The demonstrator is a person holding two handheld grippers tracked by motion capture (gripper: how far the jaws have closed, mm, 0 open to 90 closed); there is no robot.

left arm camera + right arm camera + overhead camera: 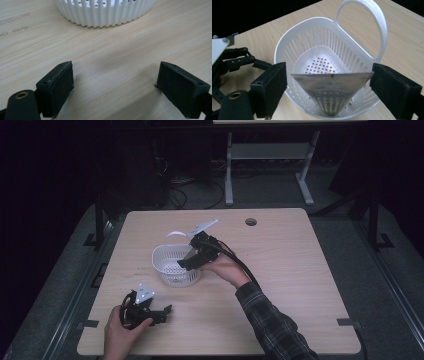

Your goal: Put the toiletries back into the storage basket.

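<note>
Pale wood table [300, 285], dark room, white basket [172, 265], left gripper [115, 82] apart, right gripper [328, 82] apart around silver packet [332, 90].

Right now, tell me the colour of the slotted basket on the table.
White. The basket has slotted walls, a perforated bottom and a loop handle; the right gripper view shows it best.

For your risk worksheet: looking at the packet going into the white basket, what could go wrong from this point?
1. The silvery packet spans the right gripper's jaws, tip down in the white basket; if freed, it may tip or wedge.
2. The basket is light; withdrawing could nudge it.
3. The left gripper sits open nearby, not steadying it.
</note>
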